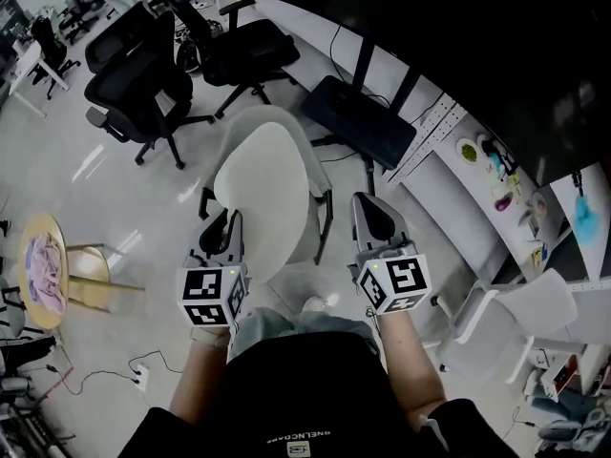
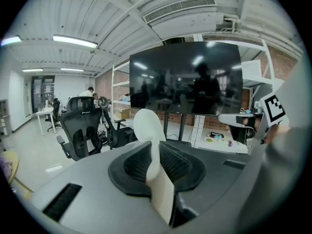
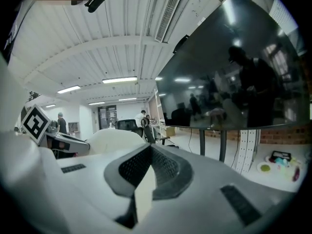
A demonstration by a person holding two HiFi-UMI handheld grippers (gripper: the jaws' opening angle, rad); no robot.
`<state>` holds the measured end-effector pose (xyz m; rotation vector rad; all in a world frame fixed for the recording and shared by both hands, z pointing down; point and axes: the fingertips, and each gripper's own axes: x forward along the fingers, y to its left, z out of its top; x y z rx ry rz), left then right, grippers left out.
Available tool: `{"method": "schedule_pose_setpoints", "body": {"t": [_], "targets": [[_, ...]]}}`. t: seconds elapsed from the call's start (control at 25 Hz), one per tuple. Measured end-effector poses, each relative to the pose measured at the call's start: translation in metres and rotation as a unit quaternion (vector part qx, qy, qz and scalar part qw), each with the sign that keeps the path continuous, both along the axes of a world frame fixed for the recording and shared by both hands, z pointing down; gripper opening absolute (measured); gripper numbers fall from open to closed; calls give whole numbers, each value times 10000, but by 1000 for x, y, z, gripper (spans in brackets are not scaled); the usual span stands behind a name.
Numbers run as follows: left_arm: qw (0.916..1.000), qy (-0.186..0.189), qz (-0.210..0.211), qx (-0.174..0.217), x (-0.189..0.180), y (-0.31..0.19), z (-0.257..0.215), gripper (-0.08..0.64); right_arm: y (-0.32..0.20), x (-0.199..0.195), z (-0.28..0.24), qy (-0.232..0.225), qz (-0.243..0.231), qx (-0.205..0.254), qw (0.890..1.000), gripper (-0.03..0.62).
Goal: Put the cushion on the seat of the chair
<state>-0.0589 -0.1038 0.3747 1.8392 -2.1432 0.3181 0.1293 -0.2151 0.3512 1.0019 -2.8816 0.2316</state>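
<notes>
In the head view my left gripper (image 1: pixel 225 229) is shut on the near edge of a cream oval cushion (image 1: pixel 262 195). The cushion hangs tilted over a pale grey chair (image 1: pixel 304 134) that stands just beyond it. From the left gripper view the cushion (image 2: pixel 149 130) rises edge-on from between the ribbed pads (image 2: pixel 136 164). My right gripper (image 1: pixel 373 218) hovers right of the cushion, apart from it, with its jaws together and nothing held. In the right gripper view the cushion (image 3: pixel 115 138) shows to the left, behind the left gripper's marker cube (image 3: pixel 35 123).
Black office chairs (image 1: pixel 143 89) crowd the far left, and a black padded seat (image 1: pixel 361 118) stands behind the pale chair. A round wooden stool (image 1: pixel 44 267) with cloth is at left. A white chair (image 1: pixel 511 315) and a long shelf (image 1: pixel 496 194) lie at right.
</notes>
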Motion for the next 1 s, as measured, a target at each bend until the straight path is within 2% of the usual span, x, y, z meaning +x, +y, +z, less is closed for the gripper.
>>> {"method": "schedule_pose_setpoints", "body": {"t": [0.44, 1.0], "targets": [[9992, 279, -166, -233, -3, -7, 26, 58, -2, -18, 20, 214, -276, -193, 9992, 7], [9956, 738, -148, -560, -44, -43, 73, 58, -34, -46, 41, 594, -28, -371, 9975, 8]]}}
